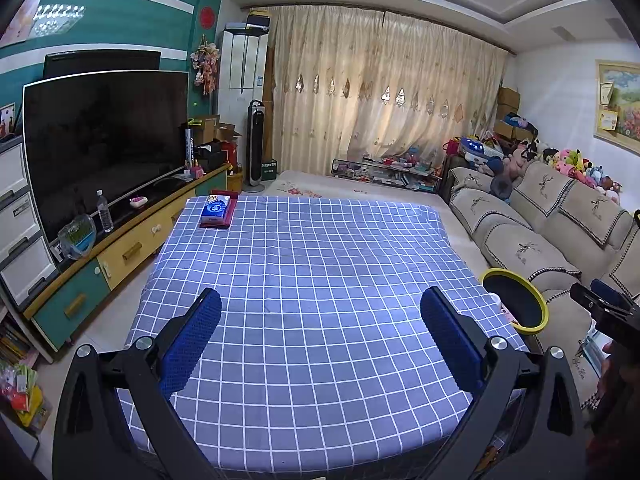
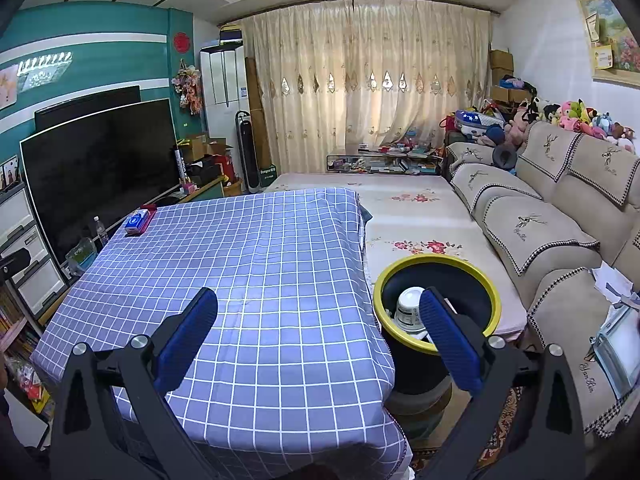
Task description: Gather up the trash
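Both grippers of mine are spread wide and hold nothing: my left gripper [image 1: 320, 336] hangs low in the frame over the checked blue tablecloth [image 1: 312, 264], my right gripper [image 2: 320, 336] over its right edge. Upper left on the cloth lies a blue tissue pack [image 2: 136, 221]. Right of centre, beside the table, stands the yellow-rimmed bin [image 2: 440, 260], a white cup [image 2: 408, 306] inside.

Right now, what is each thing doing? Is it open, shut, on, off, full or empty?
left gripper: open, holding nothing
right gripper: open, holding nothing
trash bin: lid off, a white cup inside
TV: off, screen dark
curtains: drawn shut
tissue pack: lying flat at the table's far corner
water bottle: upright, capped
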